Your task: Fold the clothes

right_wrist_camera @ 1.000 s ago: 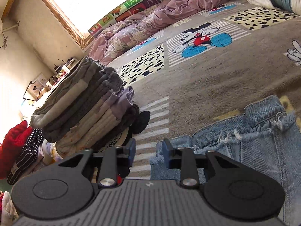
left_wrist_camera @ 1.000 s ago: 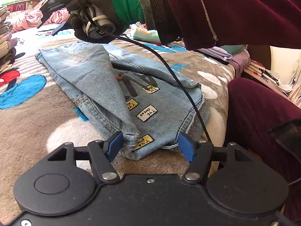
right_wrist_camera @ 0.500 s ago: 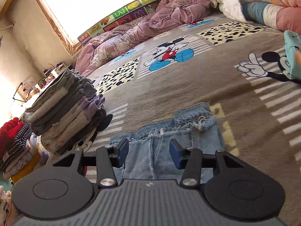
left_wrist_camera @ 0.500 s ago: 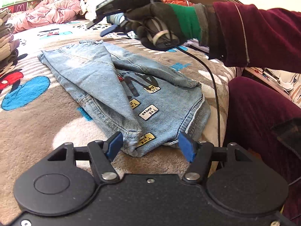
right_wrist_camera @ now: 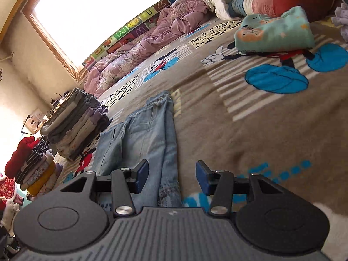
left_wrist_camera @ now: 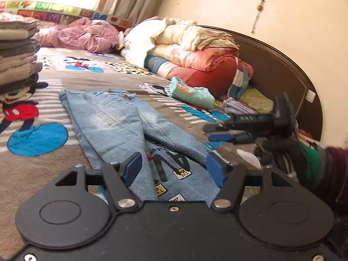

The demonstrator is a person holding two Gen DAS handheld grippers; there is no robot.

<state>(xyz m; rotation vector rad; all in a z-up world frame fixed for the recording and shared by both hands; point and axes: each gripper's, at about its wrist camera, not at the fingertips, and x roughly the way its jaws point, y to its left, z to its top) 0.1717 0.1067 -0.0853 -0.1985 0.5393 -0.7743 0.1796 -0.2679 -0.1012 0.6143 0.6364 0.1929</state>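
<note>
Light-blue denim jeans [left_wrist_camera: 121, 128] with printed patches lie flat on the brown cartoon-print blanket [left_wrist_camera: 71, 80] covering the bed, frayed hems pointing toward the far edge. The left gripper [left_wrist_camera: 174, 168] hovers over the waist end, blue-padded fingers apart and empty. The right gripper [right_wrist_camera: 171, 177], fingers apart too, hangs over one trouser leg. A stack of folded grey clothes [right_wrist_camera: 76, 121] sits near the blanket's left edge
</note>
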